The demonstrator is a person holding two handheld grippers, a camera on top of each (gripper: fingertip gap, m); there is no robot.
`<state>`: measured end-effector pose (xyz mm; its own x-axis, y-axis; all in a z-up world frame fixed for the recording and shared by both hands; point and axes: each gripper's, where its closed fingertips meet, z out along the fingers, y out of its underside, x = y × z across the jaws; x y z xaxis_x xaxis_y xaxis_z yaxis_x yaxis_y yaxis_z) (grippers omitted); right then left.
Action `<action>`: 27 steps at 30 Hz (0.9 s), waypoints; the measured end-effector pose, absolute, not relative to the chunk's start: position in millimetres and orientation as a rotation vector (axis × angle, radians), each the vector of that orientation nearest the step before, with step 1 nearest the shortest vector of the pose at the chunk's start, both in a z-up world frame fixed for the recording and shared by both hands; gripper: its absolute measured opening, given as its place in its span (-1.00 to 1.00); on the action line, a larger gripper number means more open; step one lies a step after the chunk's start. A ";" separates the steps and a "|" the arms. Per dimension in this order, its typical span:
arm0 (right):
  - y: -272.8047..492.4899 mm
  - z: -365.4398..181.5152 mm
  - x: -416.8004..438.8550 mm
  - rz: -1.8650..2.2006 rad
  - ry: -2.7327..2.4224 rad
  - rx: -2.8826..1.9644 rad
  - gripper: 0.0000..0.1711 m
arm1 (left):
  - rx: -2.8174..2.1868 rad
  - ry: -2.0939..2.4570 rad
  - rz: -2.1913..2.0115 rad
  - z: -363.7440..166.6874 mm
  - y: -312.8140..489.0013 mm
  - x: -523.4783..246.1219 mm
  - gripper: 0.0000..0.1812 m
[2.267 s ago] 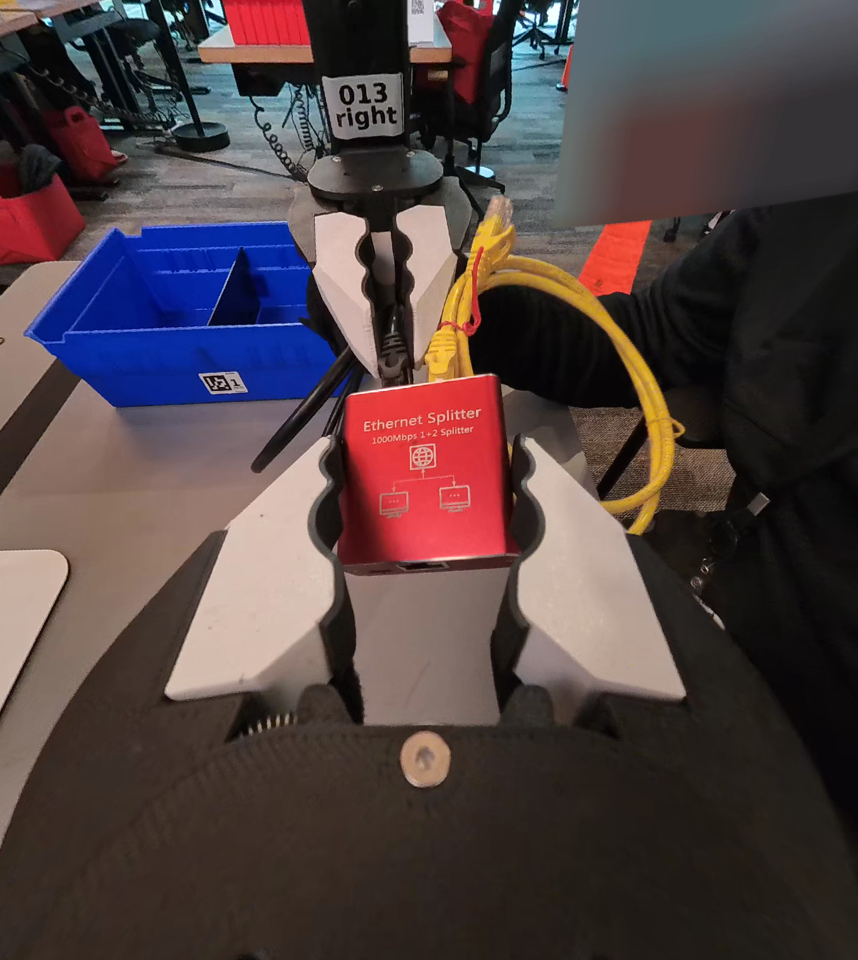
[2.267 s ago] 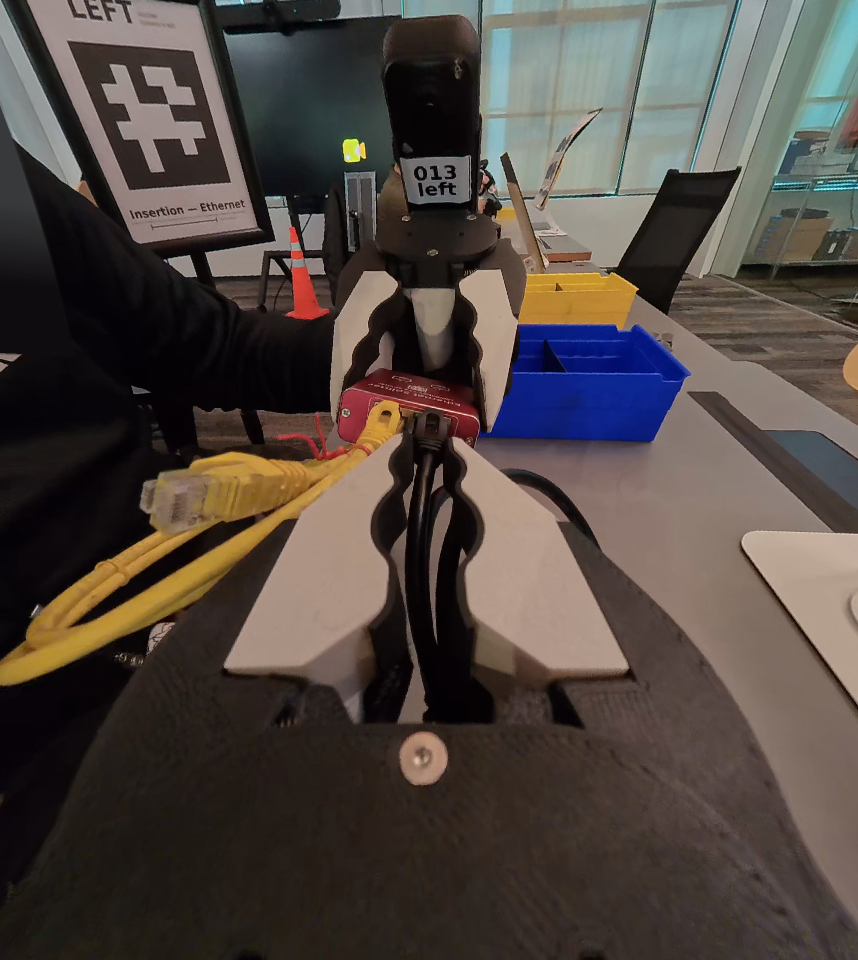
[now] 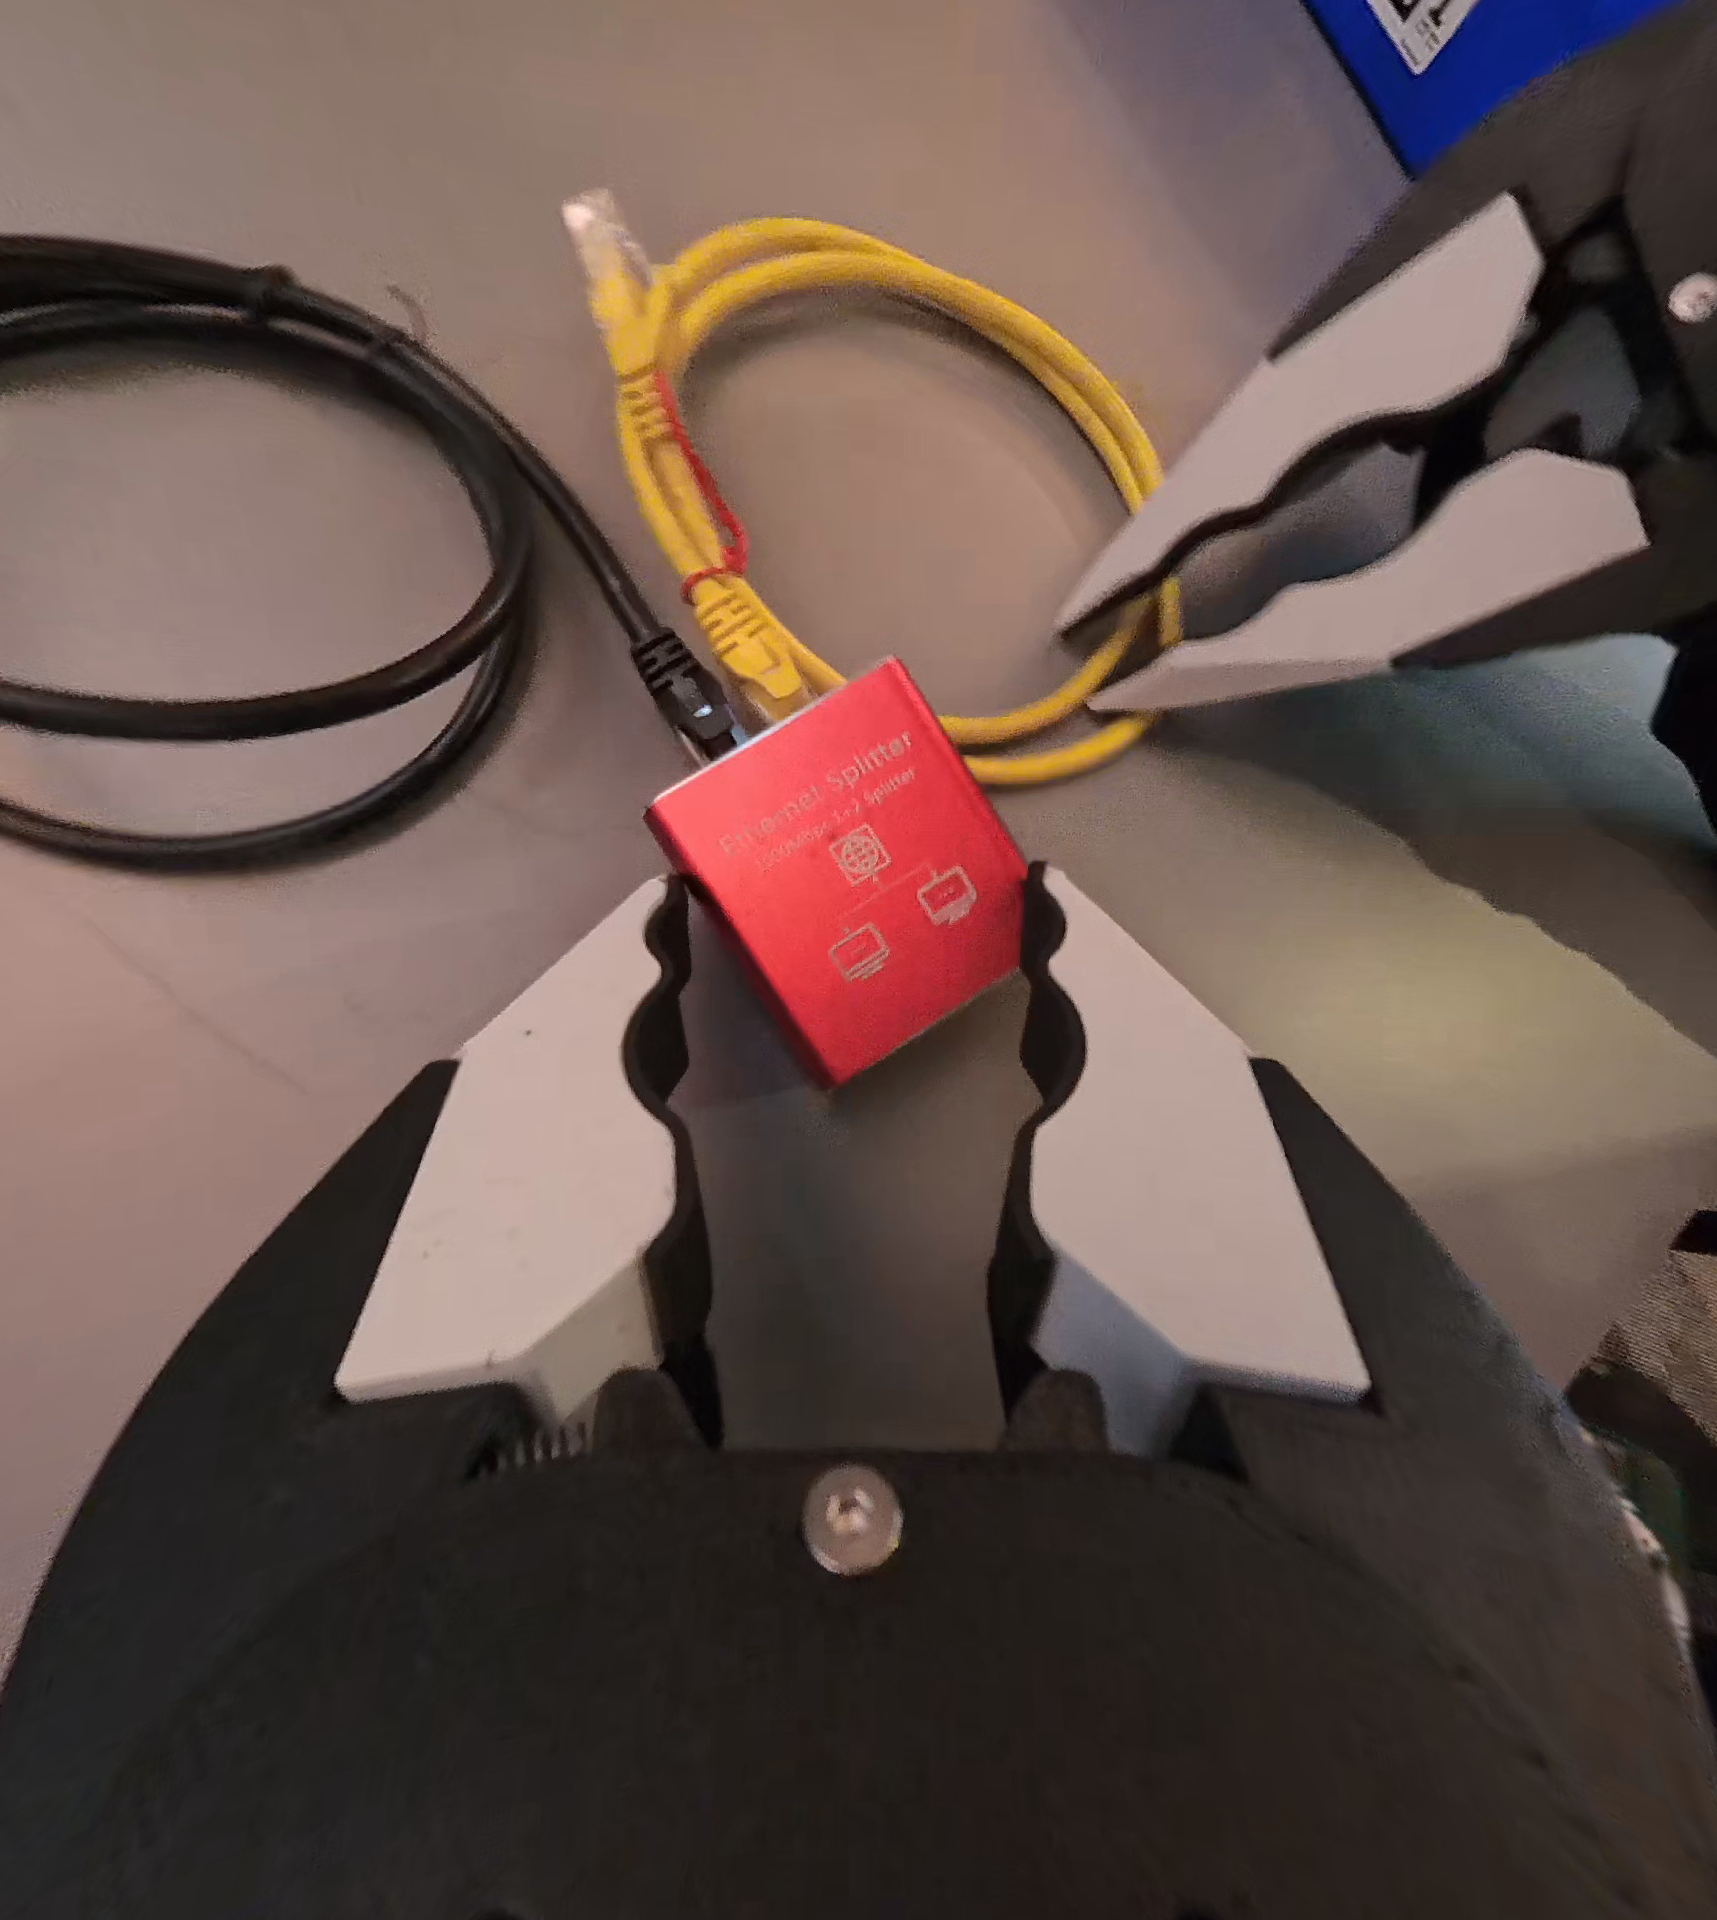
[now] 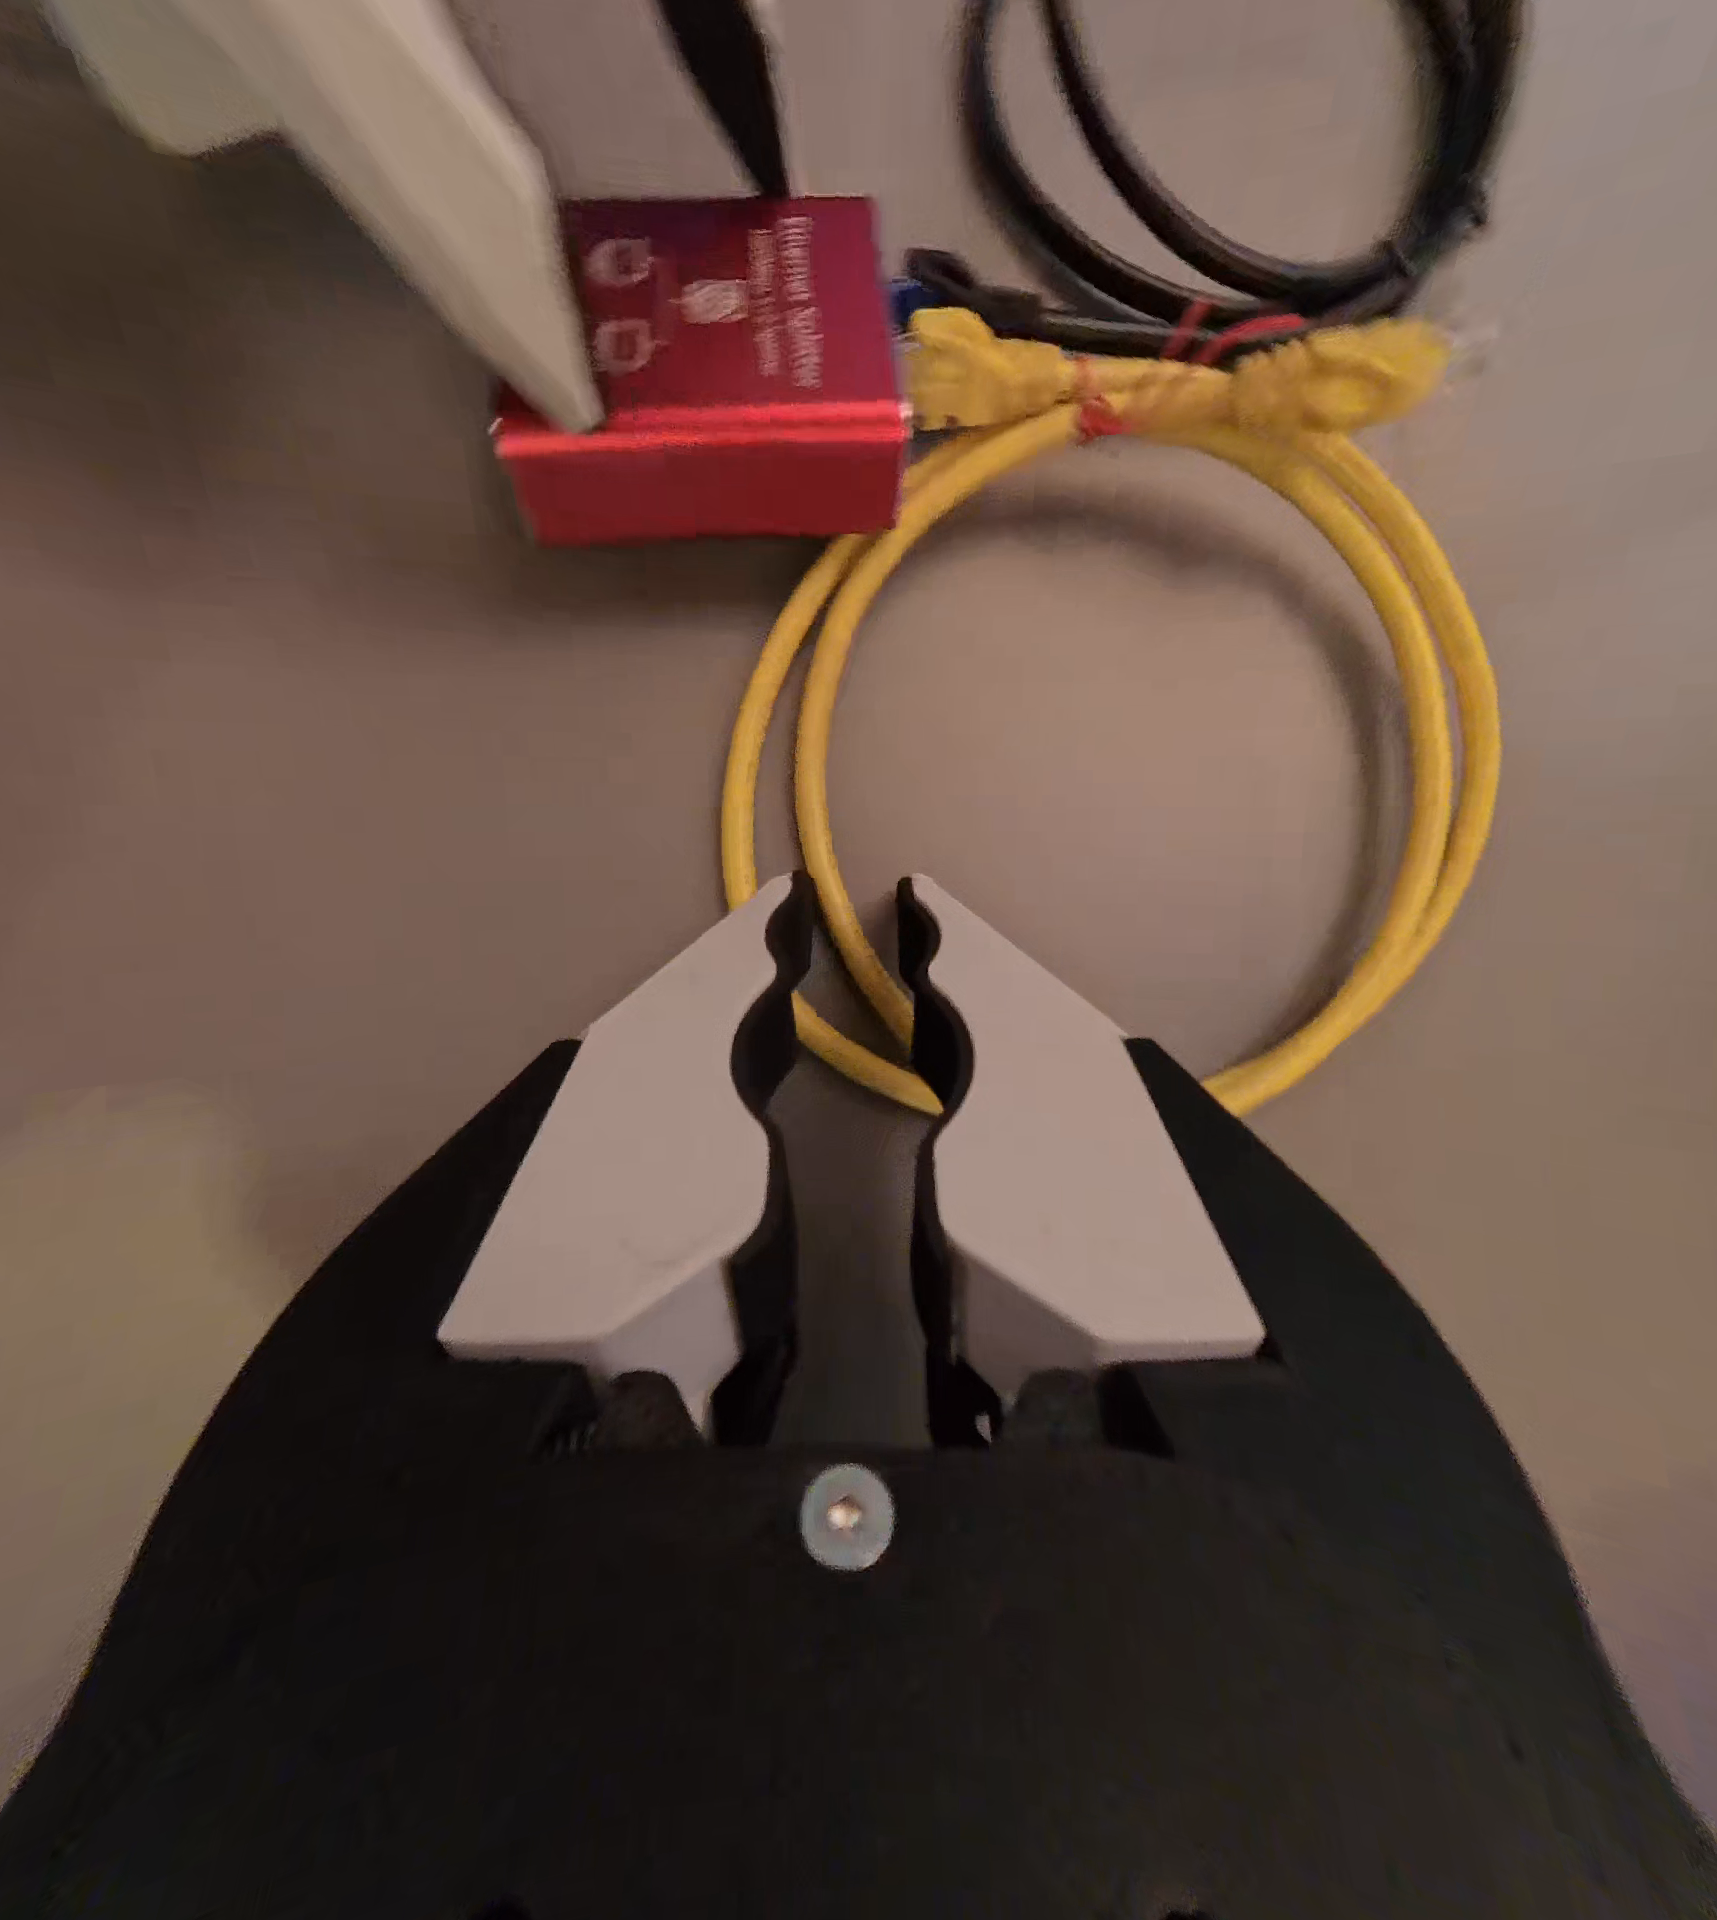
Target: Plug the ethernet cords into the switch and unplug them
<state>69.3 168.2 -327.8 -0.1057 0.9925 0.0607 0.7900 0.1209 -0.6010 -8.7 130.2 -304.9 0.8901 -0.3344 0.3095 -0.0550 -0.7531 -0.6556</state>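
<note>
Left gripper (image 3: 849, 883): grey fingers set part-way open, closed against the two sides of the small red anodised-metal switch box (image 3: 838, 883); the box sits on the matte grey tabletop (image 3: 210, 1039), gripped near its rear half.

Right gripper (image 4: 852, 894): narrow gap, fingers astride one strand of the coiled yellow ethernet cord (image 4: 1124, 727). Whether it pinches the strand or only straddles it, cannot tell.

Yellow cord's booted plug (image 3: 755, 655) and the black ethernet cord's plug (image 3: 677, 691) both sit at the box's far face, seemingly seated in its ports. The yellow coil is bound with a red twist tie (image 3: 703, 488); its free clear-tipped plug (image 3: 599, 234) lies beyond. Black cord (image 3: 210, 499) loops off to the left.

Handling (judgement): box light, rigid, smooth-sided, so liable to slip or swivel unless braced. Cords limp; pulling on the strand strains the jack. Better to grasp the stiff boot and depress the latch tab, which is brittle.

Writing: pale lettering and icons on the box top; not transcribed. Blue carton (image 3: 1436, 73) with a label at the far corner.
</note>
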 end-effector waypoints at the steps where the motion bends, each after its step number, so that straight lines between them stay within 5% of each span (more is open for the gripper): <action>1: 174.1 -327.9 69.5 0.597 -1.932 -1.738 -0.85 | -2.385 0.287 -0.556 -305.2 127.6 -3.3 -0.38; 16: 249.1 -320.0 51.3 0.405 -1.661 -1.787 -0.76 | -2.352 0.488 -0.637 -298.9 123.2 56.4 -0.48; 21: 253.7 -314.4 59.8 0.408 -1.614 -1.759 -0.74 | -2.229 0.480 -0.356 -227.4 119.1 -20.1 -0.52; 27: 257.3 -316.8 62.2 0.445 -1.574 -1.782 -0.74 | -2.289 0.312 0.297 -179.2 119.7 -223.9 -0.58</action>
<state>62.2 257.3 -316.8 0.1998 0.9605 0.1936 0.7170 -0.0087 -0.6970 -223.9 119.7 -179.2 0.9423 -0.1296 -0.3086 -0.3146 -0.6577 -0.6845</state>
